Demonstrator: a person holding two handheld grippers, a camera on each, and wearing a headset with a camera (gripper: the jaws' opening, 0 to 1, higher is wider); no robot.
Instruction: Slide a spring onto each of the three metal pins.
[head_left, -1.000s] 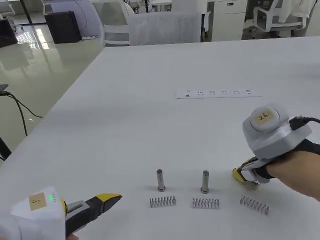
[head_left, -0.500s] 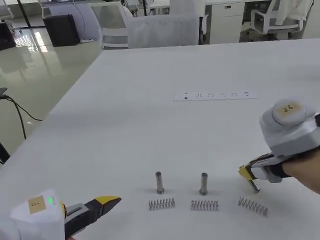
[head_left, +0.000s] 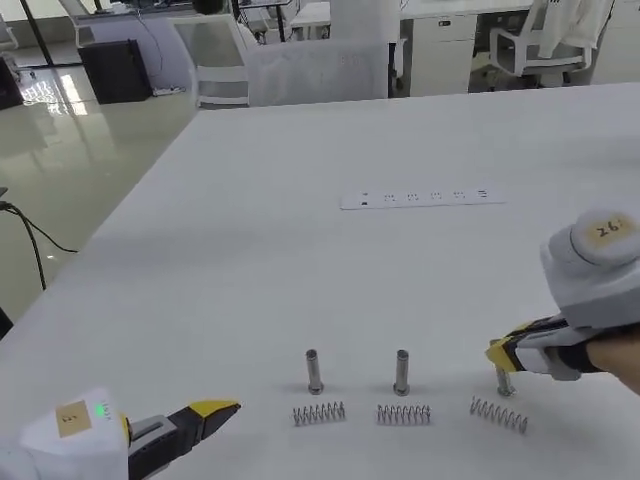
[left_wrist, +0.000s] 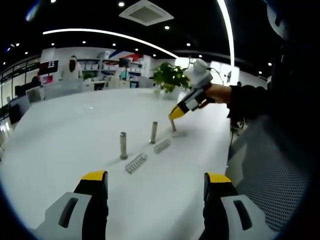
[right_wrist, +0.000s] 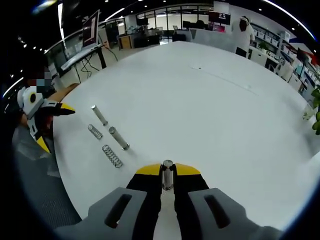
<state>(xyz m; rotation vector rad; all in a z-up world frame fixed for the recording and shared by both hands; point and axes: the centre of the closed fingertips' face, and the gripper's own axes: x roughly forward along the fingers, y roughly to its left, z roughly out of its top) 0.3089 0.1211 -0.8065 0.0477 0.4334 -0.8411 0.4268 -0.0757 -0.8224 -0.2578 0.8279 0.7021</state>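
Pin (head_left: 504, 382) clamped in right gripper (right_wrist: 167, 172), spring (head_left: 498, 415) lying just beside it, left gripper (left_wrist: 155, 176) spread wide, well apart.

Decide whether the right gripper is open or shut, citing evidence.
Shut: the right gripper has its yellow-tipped jaws pressed against a metal pin from both sides.

1. Table (head_left: 300, 260): plain white, no pattern;
2. Left pin (head_left: 313, 371), middle pin (head_left: 401, 371), right pin (head_left: 504, 381): bright silver metal;
3. Left spring (head_left: 319, 413), middle spring (head_left: 404, 413), right spring (head_left: 498, 414): silver-grey coils;
4. Left gripper (head_left: 222, 410), lower left: yellow tips, black jaws, pale grey body, green light, tan label;
5. Right gripper (head_left: 497, 352), right edge: yellow tips, white body, tan label;
6. Power strip (head_left: 420, 198), upper centre: white with small dark marks.
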